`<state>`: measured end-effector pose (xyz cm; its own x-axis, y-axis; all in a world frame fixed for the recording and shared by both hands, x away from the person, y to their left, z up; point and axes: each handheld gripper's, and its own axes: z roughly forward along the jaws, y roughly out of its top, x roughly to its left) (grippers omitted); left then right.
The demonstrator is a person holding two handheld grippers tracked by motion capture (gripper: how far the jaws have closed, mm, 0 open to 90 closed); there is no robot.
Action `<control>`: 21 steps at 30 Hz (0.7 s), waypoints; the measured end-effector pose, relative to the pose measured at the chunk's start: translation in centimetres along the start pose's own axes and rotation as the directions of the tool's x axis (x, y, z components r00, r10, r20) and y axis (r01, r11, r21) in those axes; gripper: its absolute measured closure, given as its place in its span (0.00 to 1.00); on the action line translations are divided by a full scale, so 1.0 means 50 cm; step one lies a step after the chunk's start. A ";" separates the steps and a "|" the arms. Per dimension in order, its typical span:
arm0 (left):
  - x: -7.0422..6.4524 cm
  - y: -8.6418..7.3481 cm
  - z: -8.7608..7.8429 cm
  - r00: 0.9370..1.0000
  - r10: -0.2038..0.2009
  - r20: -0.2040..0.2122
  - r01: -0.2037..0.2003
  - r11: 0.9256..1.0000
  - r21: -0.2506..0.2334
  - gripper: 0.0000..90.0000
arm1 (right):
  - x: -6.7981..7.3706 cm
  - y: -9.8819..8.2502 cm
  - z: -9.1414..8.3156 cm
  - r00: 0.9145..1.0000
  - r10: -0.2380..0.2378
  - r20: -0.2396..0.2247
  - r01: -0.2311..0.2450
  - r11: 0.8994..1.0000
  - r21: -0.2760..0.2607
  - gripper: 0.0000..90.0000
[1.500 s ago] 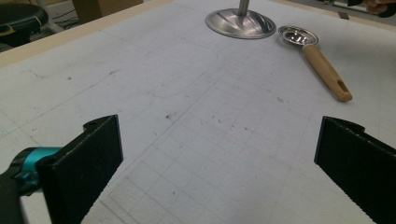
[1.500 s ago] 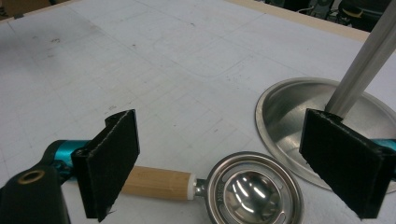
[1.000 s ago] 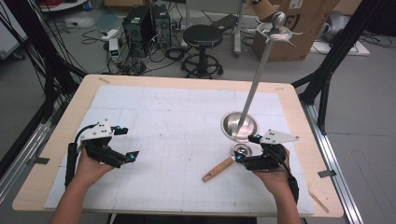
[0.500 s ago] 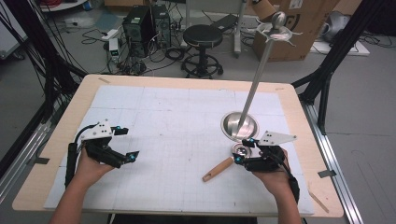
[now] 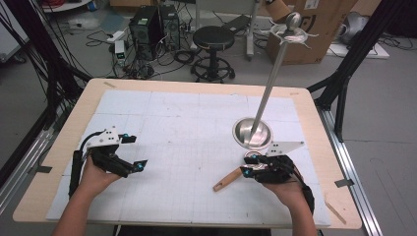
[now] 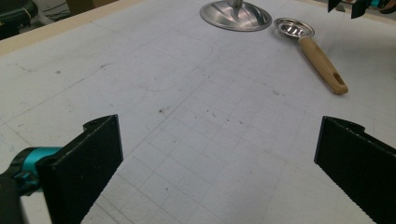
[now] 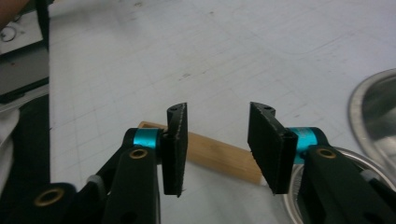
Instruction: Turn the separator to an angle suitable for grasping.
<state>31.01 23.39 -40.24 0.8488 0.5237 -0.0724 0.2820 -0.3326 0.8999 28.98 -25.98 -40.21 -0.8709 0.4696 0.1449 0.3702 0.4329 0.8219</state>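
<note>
since the earlier frame the right hand-held gripper (image 5: 249, 165) has been closing its jaws; the hand itself has barely shifted, and the left hand-held gripper (image 5: 132, 153) sits as before. in the right gripper view the jaws stand partway in, w/ a gap between the pads (image 7: 176, 144), and the wooden handle (image 7: 219, 156) of the scoop (image 5: 235, 176) lies below and across that gap, not yet pinched as far as i can tell. the scoop's metal bowl (image 7: 308, 196) sits just right of the right pad, beside the round steel base (image 5: 252, 132) of the tall stand, which is just ahead of the gripper on the counter (image 5: 187, 123). left jaws stand wide apart w/ nothing between, well away from the scoop.

handling, as a guess: the scoop looks light and rigid, wood handle grippy enough, polished bowl slick and rounded. best hold is mid-handle, near the bowl end so it doesn't tip. jaws across the handle's width, pads flat on the wood.

no brand, label or readable writing on the scoop or stand.
</note>
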 end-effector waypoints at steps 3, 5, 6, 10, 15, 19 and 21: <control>0.001 0.000 0.000 1.000 0.001 -0.001 -0.001 1.000 0.001 0.02 | 0.007 -0.001 0.010 1.000 -0.015 -0.024 0.016 0.999 0.028 0.71; 0.002 -0.001 -0.001 1.000 -0.004 -0.001 0.004 1.000 0.001 0.02 | 0.010 -0.002 0.016 0.999 -0.023 -0.034 0.025 0.999 0.044 0.75; 0.002 -0.001 -0.001 1.000 -0.004 -0.001 0.004 1.000 0.001 0.02 | 0.012 -0.003 0.019 0.999 -0.027 -0.038 0.029 0.998 0.051 0.75; 0.003 -0.001 -0.001 1.000 -0.002 -0.008 0.002 1.000 0.003 0.02 | 0.017 -0.005 0.029 0.998 -0.039 -0.053 0.042 0.997 0.068 0.78; 0.004 -0.002 -0.001 1.000 -0.002 -0.009 0.002 1.000 0.004 0.02 | 0.029 -0.007 0.040 0.994 -0.060 -0.092 0.069 0.992 0.103 0.85; 0.004 -0.002 -0.001 1.000 -0.005 -0.008 0.005 1.000 0.005 0.02 | 0.039 -0.009 0.049 0.990 -0.095 -0.107 0.108 0.986 0.124 0.92; 0.004 -0.002 0.000 1.000 -0.004 -0.004 0.004 1.000 0.005 0.02 | 0.042 -0.011 0.055 0.989 -0.103 -0.106 0.117 0.984 0.136 0.96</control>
<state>31.14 23.55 -40.36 0.8459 0.5281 -0.0744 0.2877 -0.3344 0.8974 27.84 -23.10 -41.87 -0.9336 0.3385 0.1174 0.3066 0.5854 0.7505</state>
